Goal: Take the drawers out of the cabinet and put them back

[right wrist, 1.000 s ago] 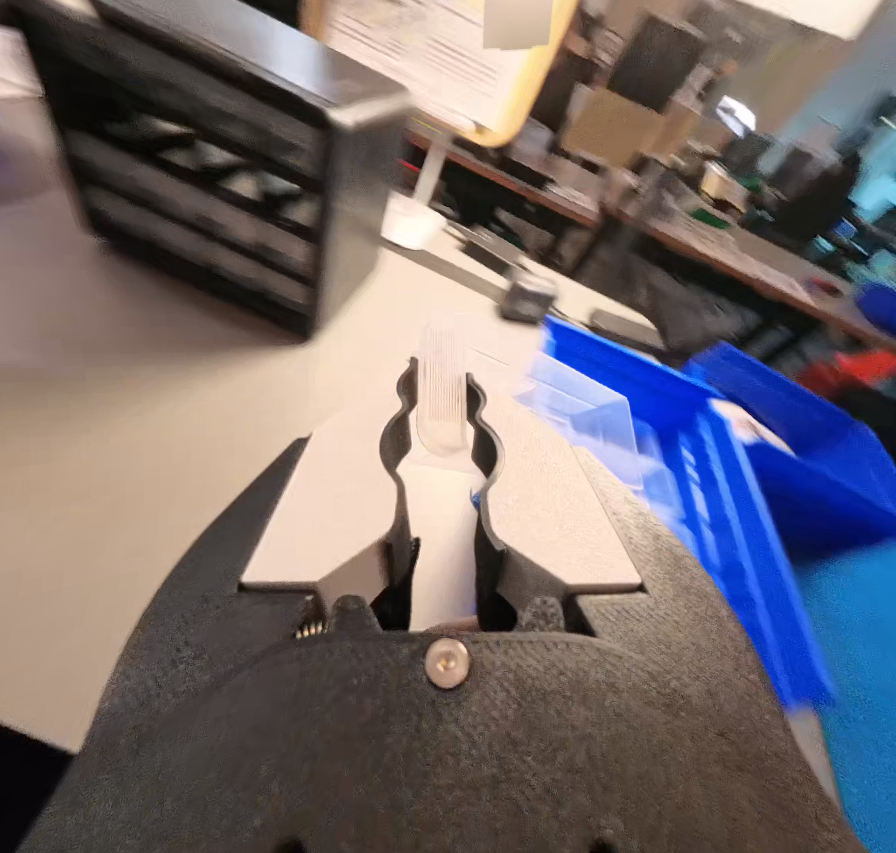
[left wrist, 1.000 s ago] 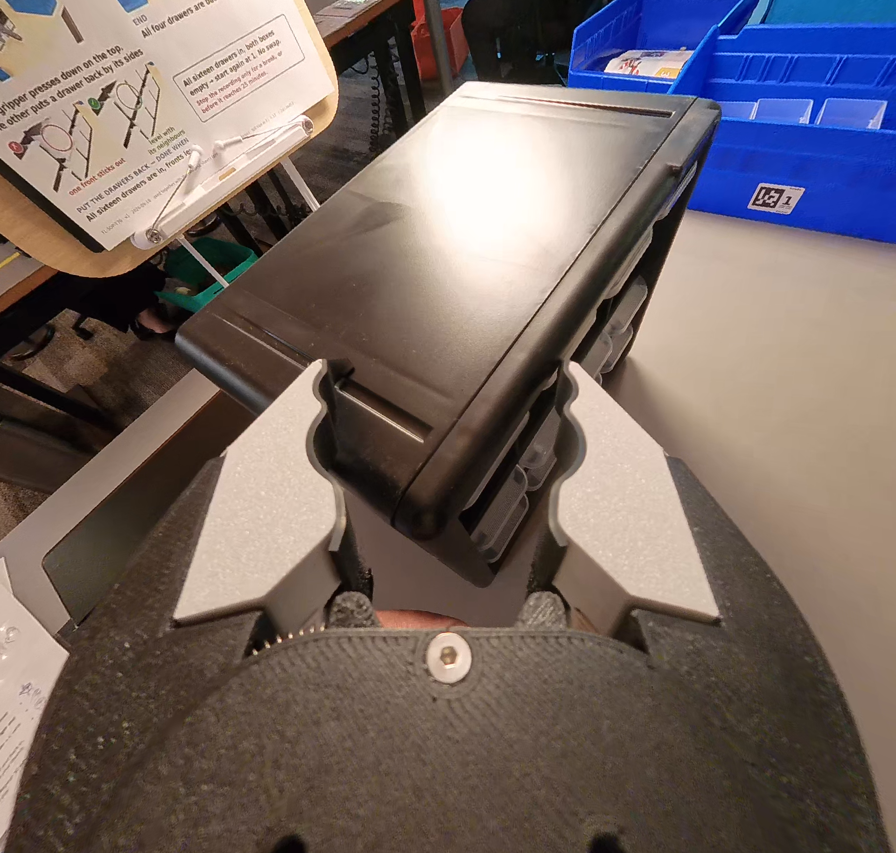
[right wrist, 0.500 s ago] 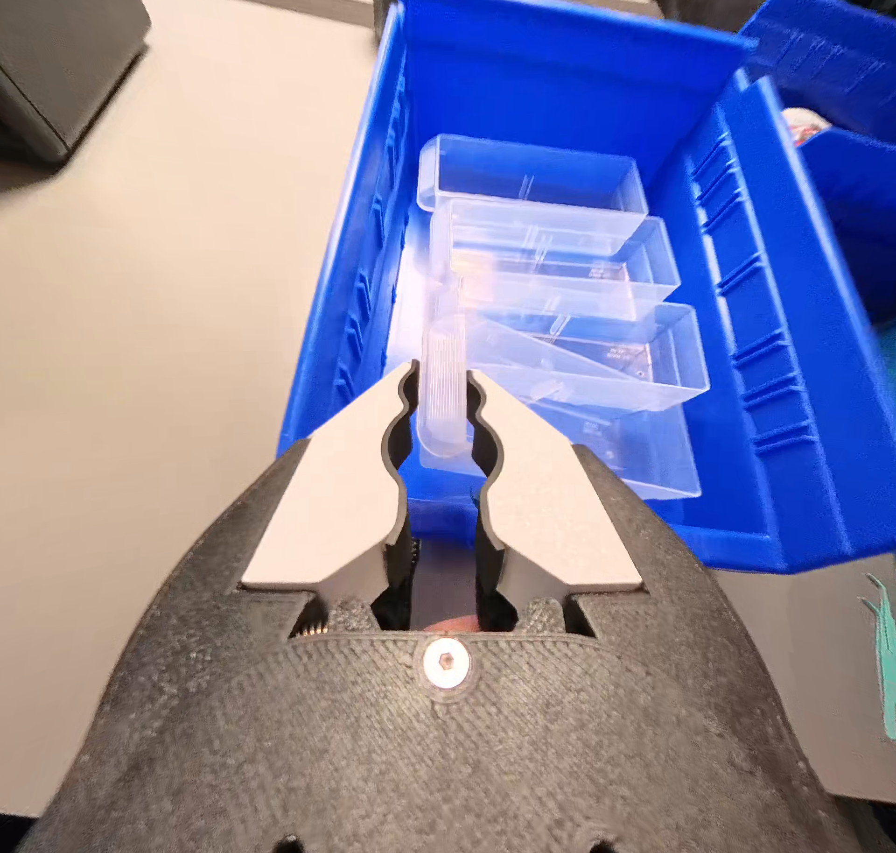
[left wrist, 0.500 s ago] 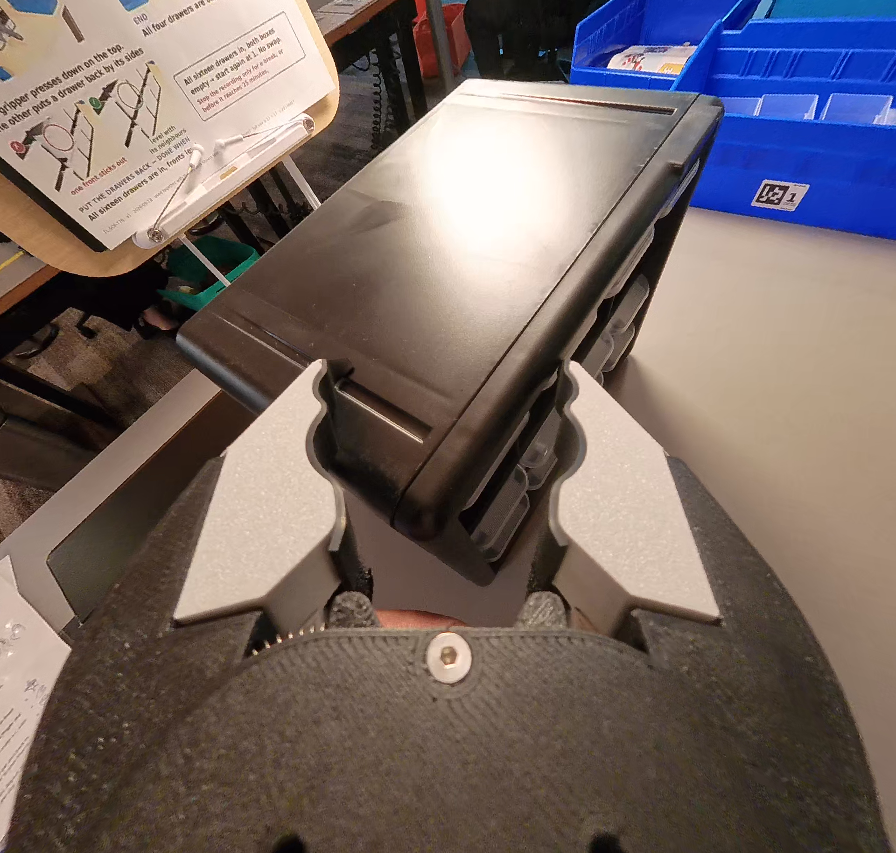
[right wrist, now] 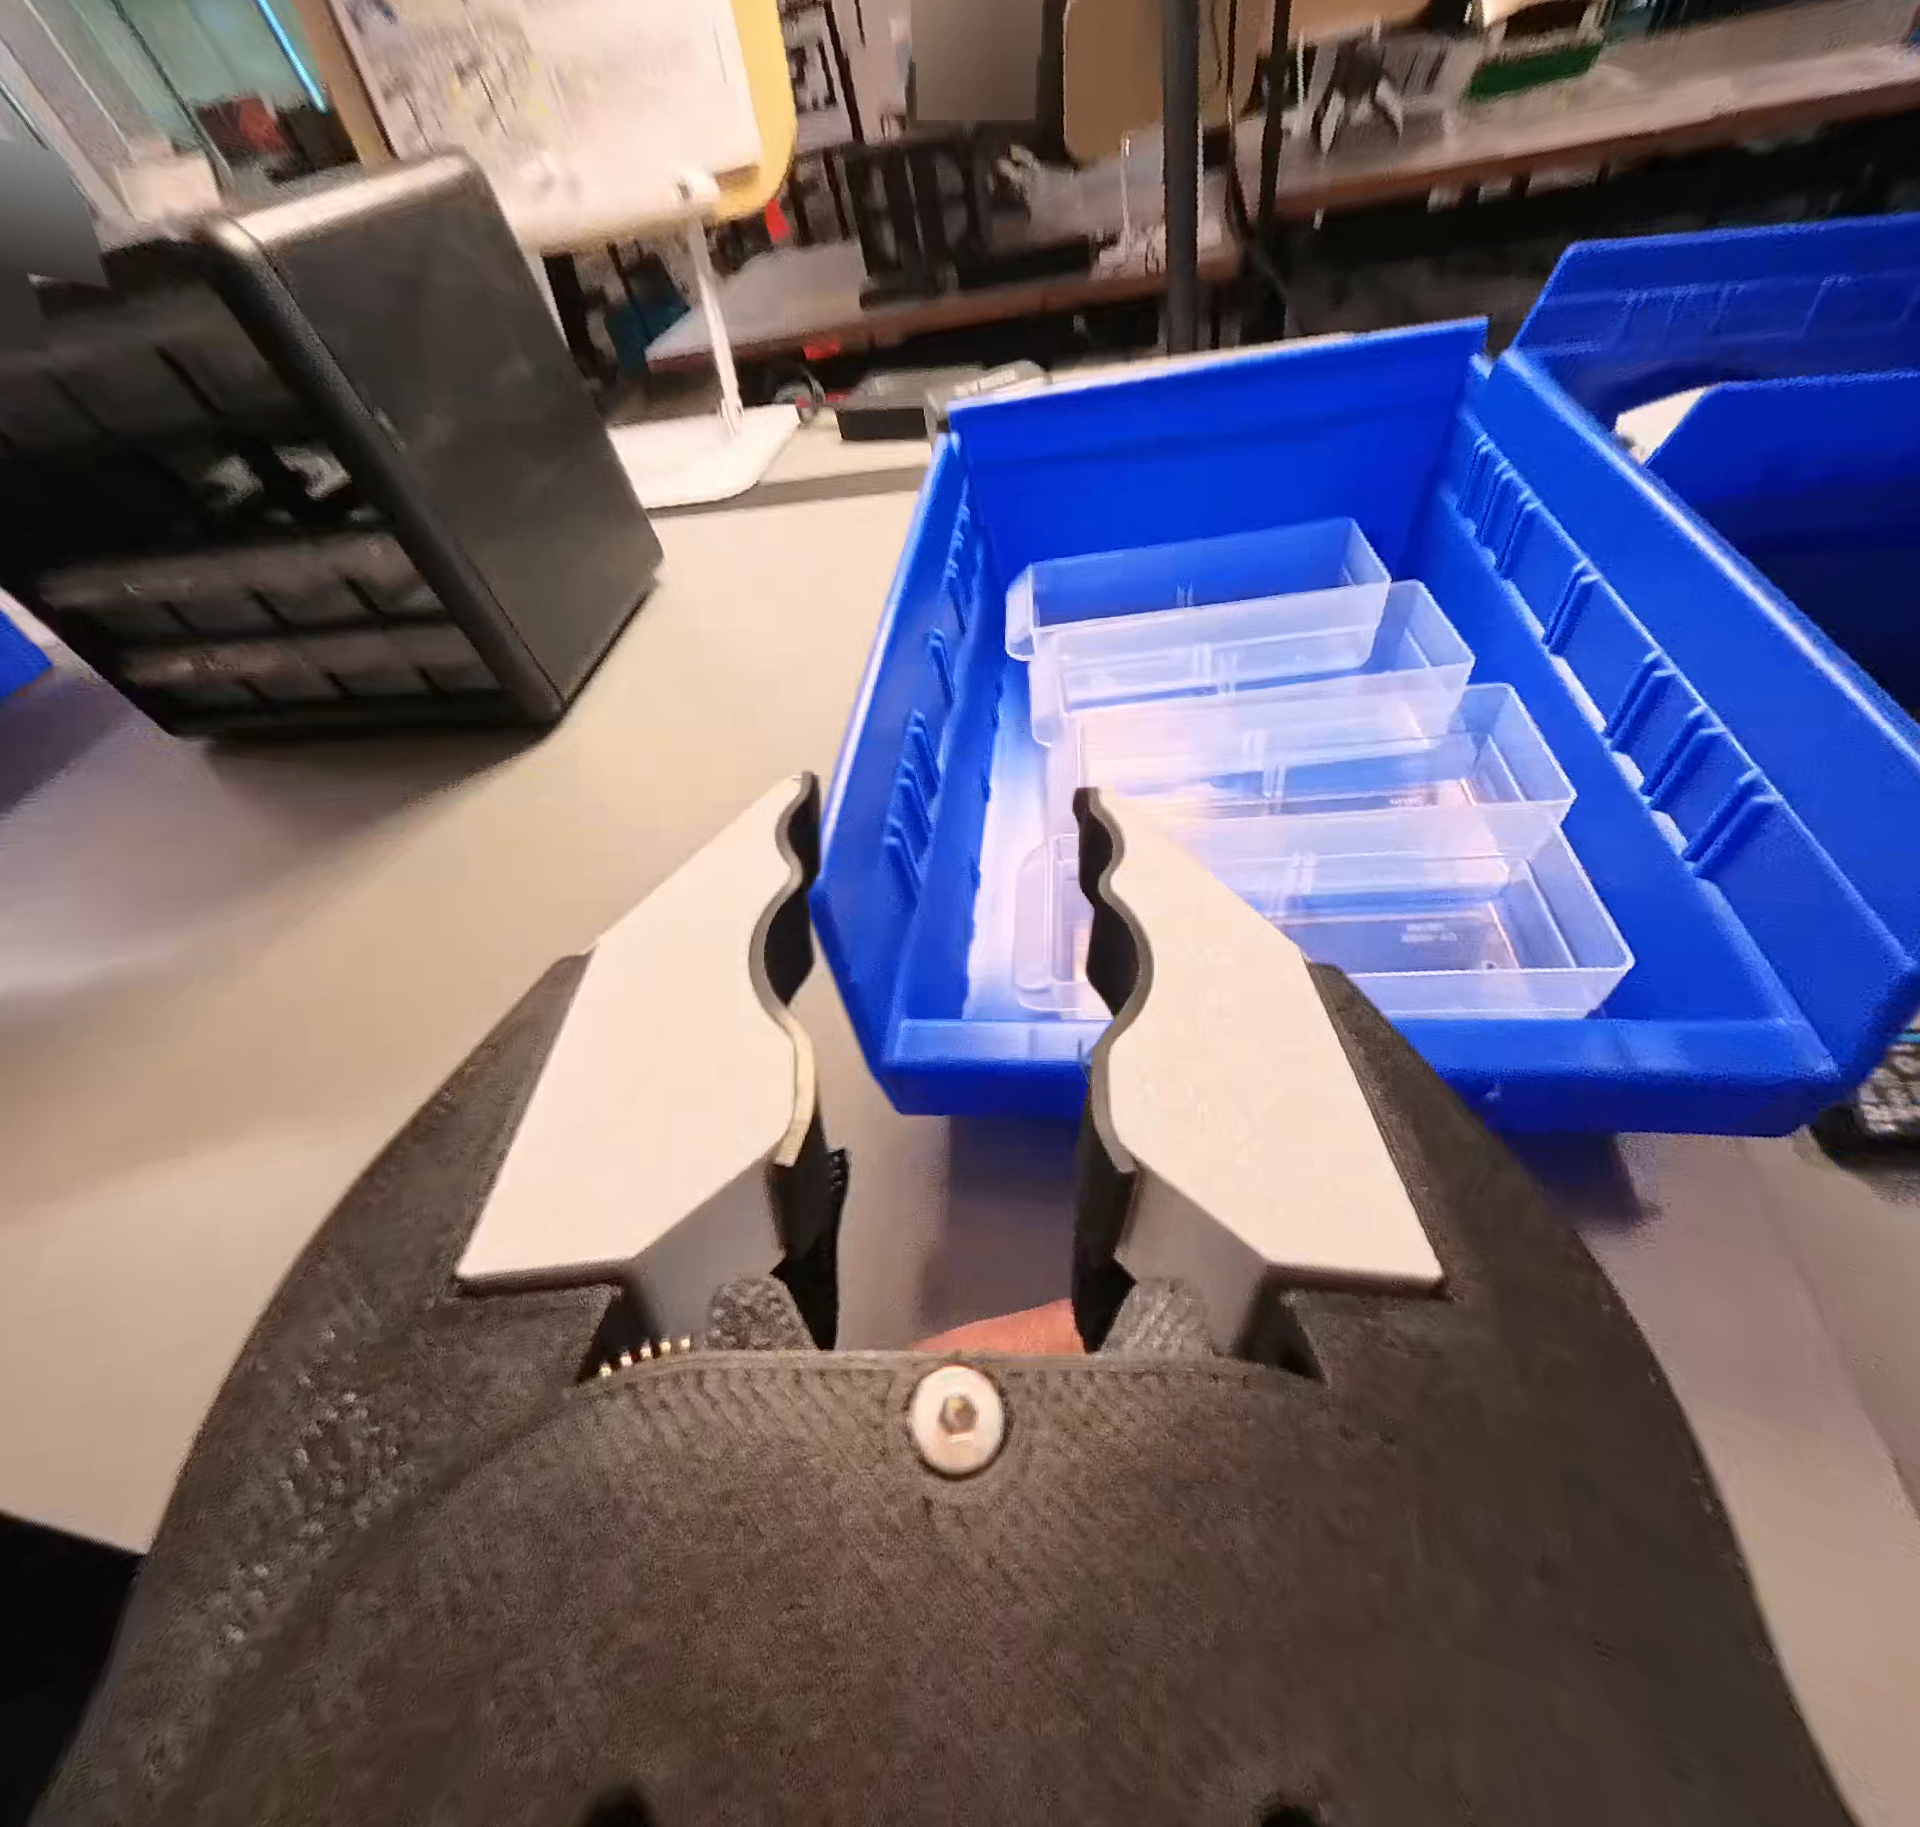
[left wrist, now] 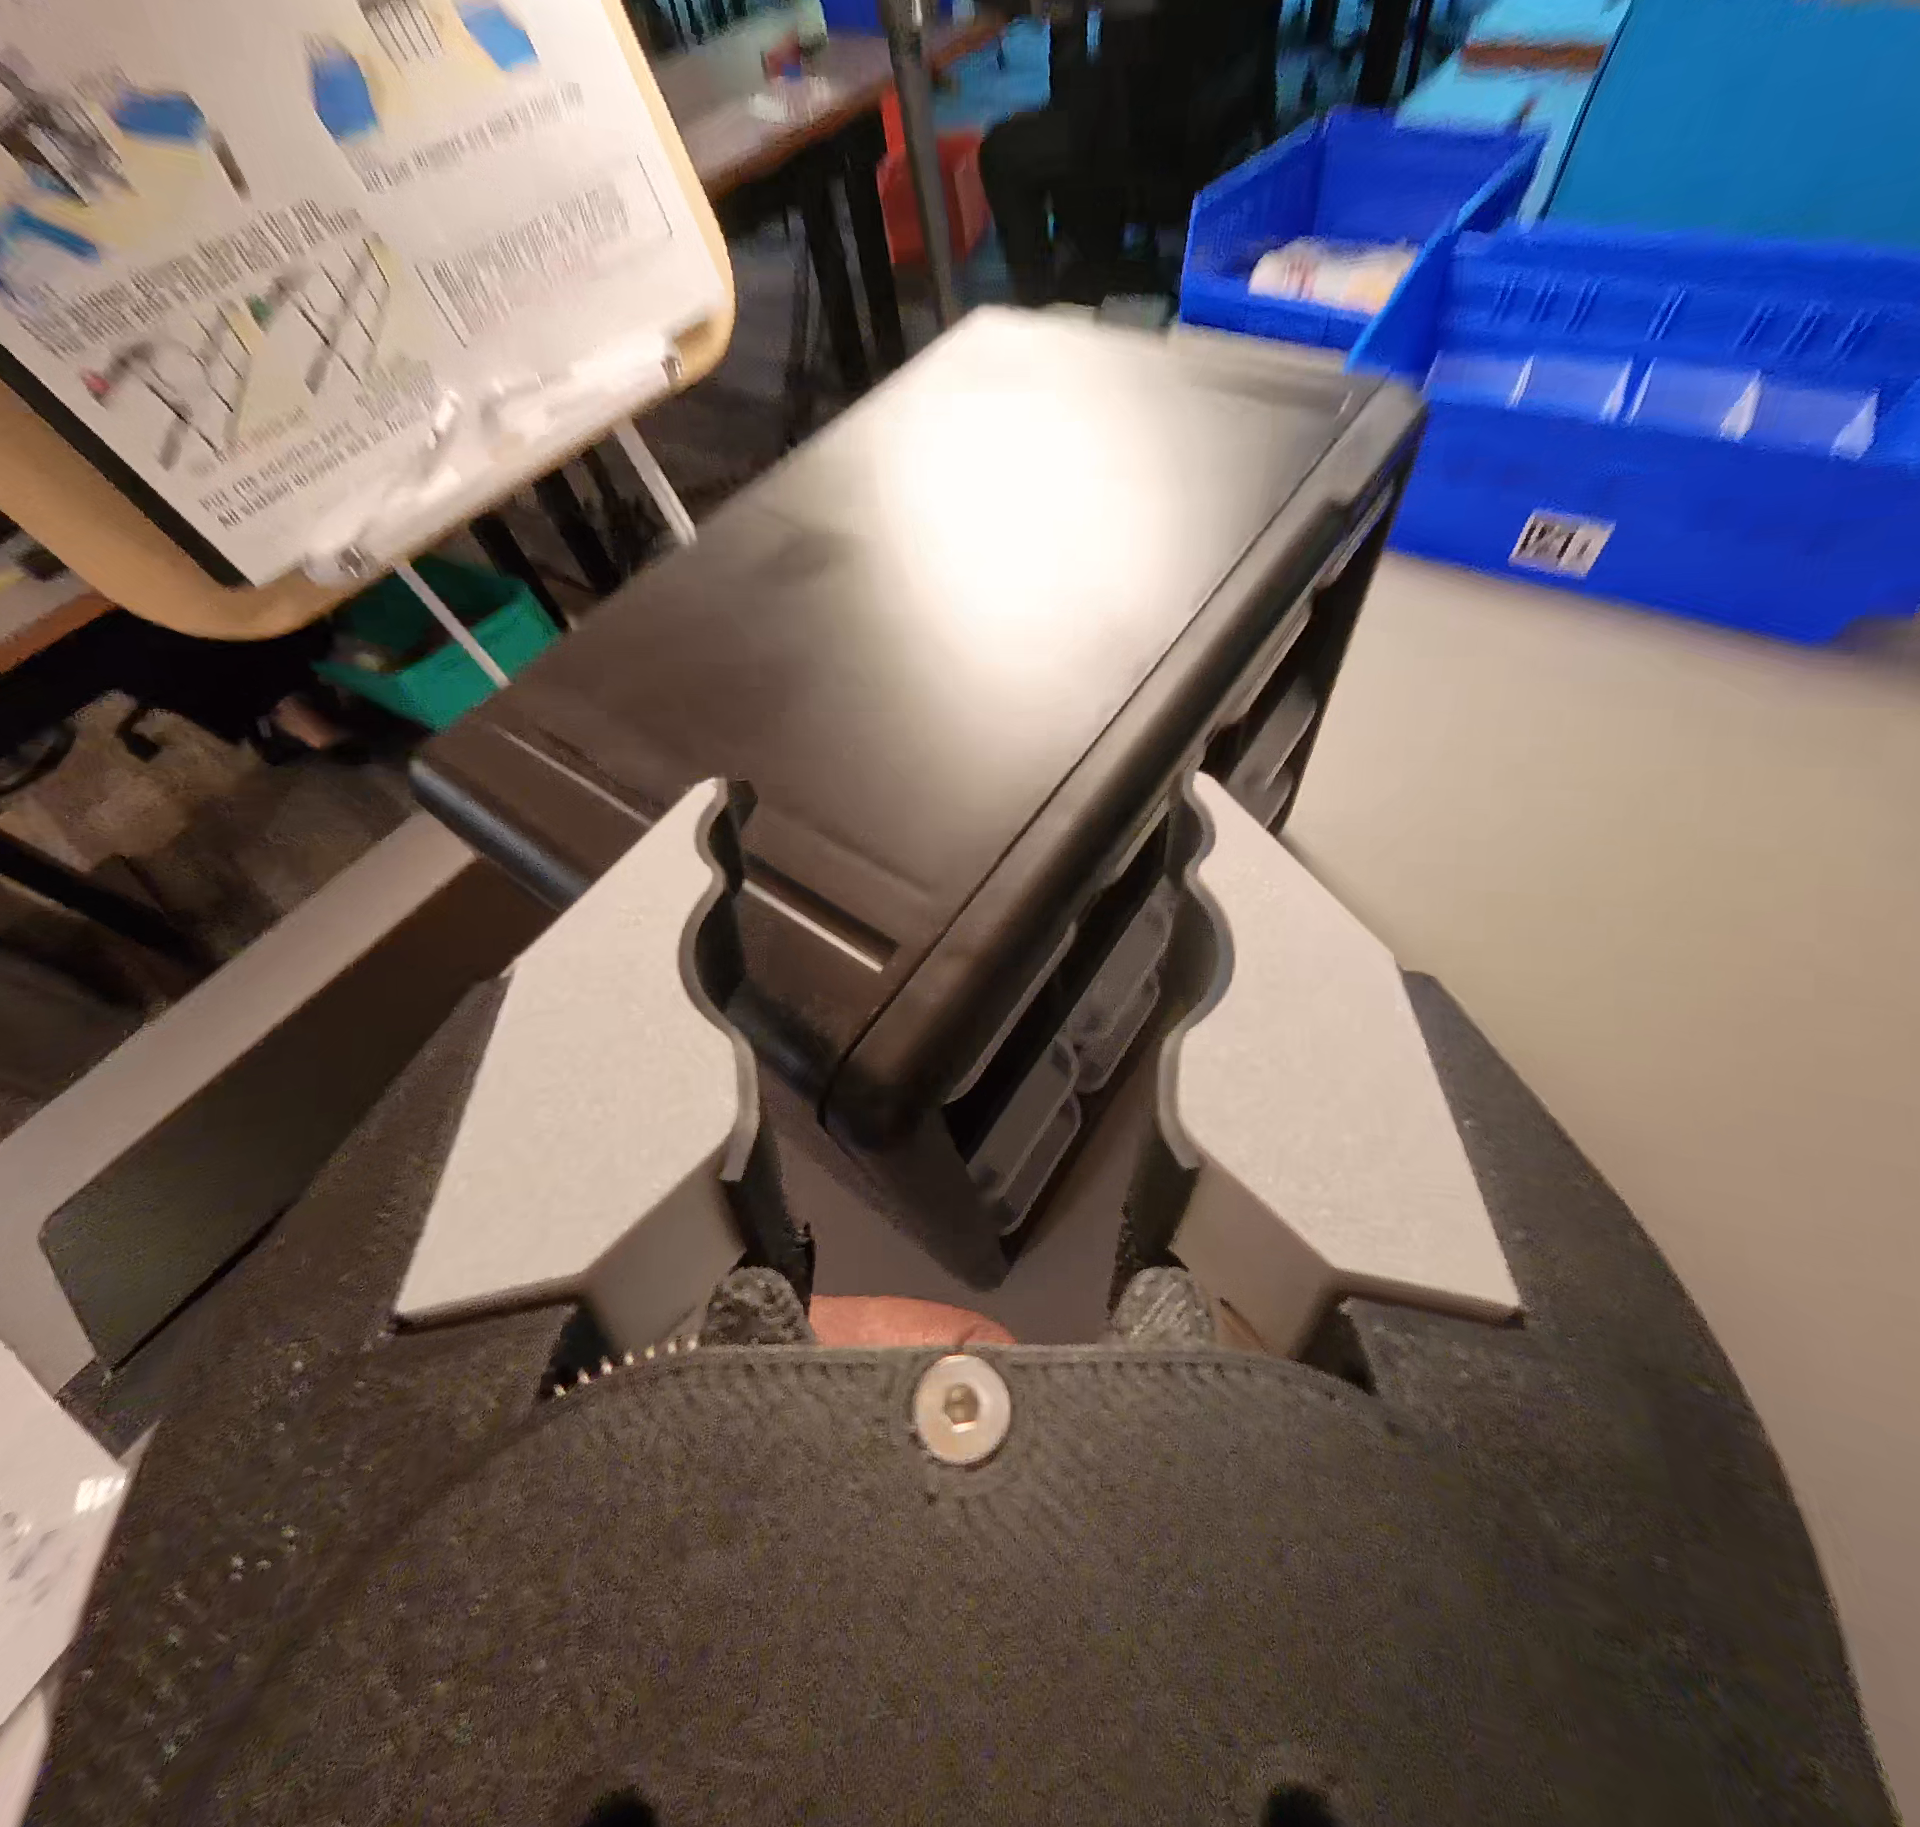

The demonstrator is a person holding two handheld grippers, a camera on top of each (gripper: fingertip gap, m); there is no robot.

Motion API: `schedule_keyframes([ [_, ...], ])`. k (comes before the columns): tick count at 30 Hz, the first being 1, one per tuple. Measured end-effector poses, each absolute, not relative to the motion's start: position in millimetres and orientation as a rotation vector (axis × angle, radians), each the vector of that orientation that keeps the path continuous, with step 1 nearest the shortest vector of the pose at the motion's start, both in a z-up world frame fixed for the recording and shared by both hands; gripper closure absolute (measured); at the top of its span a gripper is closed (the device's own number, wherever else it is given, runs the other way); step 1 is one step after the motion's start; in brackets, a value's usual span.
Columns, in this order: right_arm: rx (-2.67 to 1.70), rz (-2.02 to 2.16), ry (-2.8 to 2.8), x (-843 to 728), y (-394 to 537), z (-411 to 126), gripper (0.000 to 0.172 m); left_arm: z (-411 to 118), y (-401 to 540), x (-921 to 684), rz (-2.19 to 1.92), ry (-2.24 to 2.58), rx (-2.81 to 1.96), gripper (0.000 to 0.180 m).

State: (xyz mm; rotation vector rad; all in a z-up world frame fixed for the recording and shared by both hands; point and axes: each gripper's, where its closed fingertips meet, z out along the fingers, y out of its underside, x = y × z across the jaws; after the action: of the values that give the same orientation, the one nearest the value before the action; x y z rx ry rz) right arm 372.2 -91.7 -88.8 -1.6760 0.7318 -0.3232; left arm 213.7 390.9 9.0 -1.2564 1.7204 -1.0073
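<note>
Drawers [right wrist: 1299, 738] made of clear plastic lie side by side in our blue bin [right wrist: 1621, 697], at about 1 o'clock from our right gripper [right wrist: 943, 806]. We count at least four of them in there. Our right gripper has its jaws apart and nothing is between them. Its tips hang just over the near left corner of the bin.

We think we are in the taking-out part of the job, and a drawer is now sitting in the bin.

Our black cabinet [right wrist: 343, 447] stands on the grey table [right wrist: 312, 946], at 10 o'clock from the right gripper and well apart from the bin. Some of its slots look dark and bare, but the picture is blurry there, so we cannot count them.

Our left gripper [left wrist: 954, 806] is over the near corner of the cabinet's top [left wrist: 966, 572]. Its jaws are wide apart, one on each side of that corner. We cannot see the pads [left wrist: 717, 956] pressing on it, so we say it is not gripping.

Next, we think the right gripper must go back to the cabinet's front, line up with one drawer's little handle and pinch it. The left gripper should press down on the top so the cabinet does not slide.
</note>
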Motion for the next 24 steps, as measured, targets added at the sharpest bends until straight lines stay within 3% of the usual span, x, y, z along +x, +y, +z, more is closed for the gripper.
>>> schedule_keyframes([
  [6, -1.642, -0.372, 0.737, 360.2, -78.8, -98.5, 0.121, 47.3, 383.0, 171.3, -1.053, 1.517, -1.292, 0.106],
  [12, -1.778, -0.449, 0.685, 366.0, -62.5, -115.2, 0.114, -29.6, 436.7, 47.9, -0.672, 1.205, -1.637, 0.105],
  [19, -1.899, -0.445, 0.653, 377.9, -41.8, -136.9, 0.109, -83.6, 494.9, -84.7, -0.373, 0.944, -1.889, 0.099],
  [21, -1.918, -0.473, 0.675, 384.2, -39.9, -142.9, 0.117, -106.0, 502.9, -87.8, -0.350, 0.954, -1.943, 0.099],
  [24, -1.909, -0.534, 0.687, 388.9, -42.3, -142.2, 0.149, -140.1, 510.6, -83.2, -0.326, 0.976, -2.008, 0.108],
])
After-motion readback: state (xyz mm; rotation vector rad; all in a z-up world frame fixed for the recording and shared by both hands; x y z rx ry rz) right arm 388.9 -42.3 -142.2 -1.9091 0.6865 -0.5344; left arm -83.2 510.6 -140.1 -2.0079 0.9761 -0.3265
